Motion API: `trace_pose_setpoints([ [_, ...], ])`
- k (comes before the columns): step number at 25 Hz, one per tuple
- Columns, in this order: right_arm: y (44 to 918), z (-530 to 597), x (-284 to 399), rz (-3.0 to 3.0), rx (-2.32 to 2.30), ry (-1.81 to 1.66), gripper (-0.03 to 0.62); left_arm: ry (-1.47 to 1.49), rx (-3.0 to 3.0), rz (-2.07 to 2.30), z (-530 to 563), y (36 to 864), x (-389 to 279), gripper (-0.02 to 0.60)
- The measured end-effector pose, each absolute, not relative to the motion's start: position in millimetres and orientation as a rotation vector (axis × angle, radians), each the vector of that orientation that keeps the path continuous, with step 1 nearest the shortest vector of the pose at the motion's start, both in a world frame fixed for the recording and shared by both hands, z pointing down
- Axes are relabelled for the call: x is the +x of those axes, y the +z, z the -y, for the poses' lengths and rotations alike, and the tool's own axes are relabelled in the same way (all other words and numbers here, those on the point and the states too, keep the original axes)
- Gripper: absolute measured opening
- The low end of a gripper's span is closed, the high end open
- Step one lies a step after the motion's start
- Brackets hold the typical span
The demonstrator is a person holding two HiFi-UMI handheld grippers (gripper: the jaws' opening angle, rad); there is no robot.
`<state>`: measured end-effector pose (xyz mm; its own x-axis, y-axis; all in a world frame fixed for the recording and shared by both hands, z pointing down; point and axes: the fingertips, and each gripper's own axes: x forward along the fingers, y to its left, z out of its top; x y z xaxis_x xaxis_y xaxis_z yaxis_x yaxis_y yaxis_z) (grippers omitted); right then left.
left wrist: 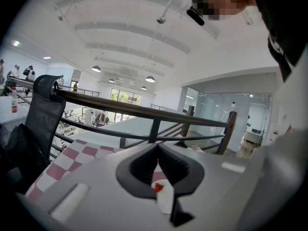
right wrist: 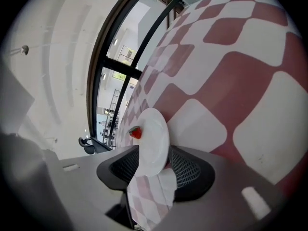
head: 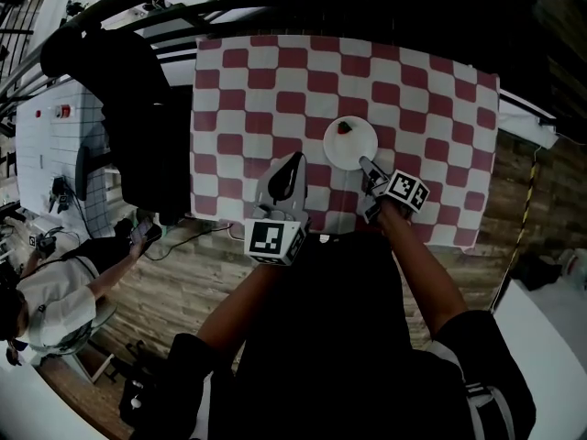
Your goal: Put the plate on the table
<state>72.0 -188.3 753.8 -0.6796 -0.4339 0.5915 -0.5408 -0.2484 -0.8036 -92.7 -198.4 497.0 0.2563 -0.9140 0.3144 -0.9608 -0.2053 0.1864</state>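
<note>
A white plate point(head: 349, 142) with a small red strawberry point(head: 345, 127) on it lies flat on the red-and-white checked tablecloth point(head: 248, 90), towards the near side. My right gripper point(head: 367, 168) is at the plate's near right rim. In the right gripper view the plate point(right wrist: 154, 134) has its rim between the open jaws of that gripper point(right wrist: 154, 154), and the pads do not press on it. My left gripper point(head: 295, 159) hovers left of the plate, tips together, holding nothing. Past its tips point(left wrist: 158, 147) the plate point(left wrist: 163, 196) and strawberry point(left wrist: 158, 188) show.
A black chair point(head: 138, 108) draped in dark cloth stands at the table's left side. A dark railing point(head: 275, 7) runs behind the table. A seated person point(head: 46, 301) is at the lower left on the wooden floor. The table's near edge point(head: 330, 232) lies just below the grippers.
</note>
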Motion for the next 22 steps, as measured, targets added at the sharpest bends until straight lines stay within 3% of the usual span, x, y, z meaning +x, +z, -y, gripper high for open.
trace_pose_setpoints([
  [13, 673, 167, 58, 2.156, 1.234, 1.846, 0.192, 0.131, 2.242, 1.662, 164, 489, -90, 0.008],
  [17, 632, 159, 58, 2.211, 1.340, 1.867, 0.144, 0.127, 2.265, 1.636, 144, 482, -93, 0.008],
  [22, 578, 149, 57, 2.337, 1.407, 1.744, 0.032, 0.102, 2.281, 1.614, 127, 471, -95, 0.008],
])
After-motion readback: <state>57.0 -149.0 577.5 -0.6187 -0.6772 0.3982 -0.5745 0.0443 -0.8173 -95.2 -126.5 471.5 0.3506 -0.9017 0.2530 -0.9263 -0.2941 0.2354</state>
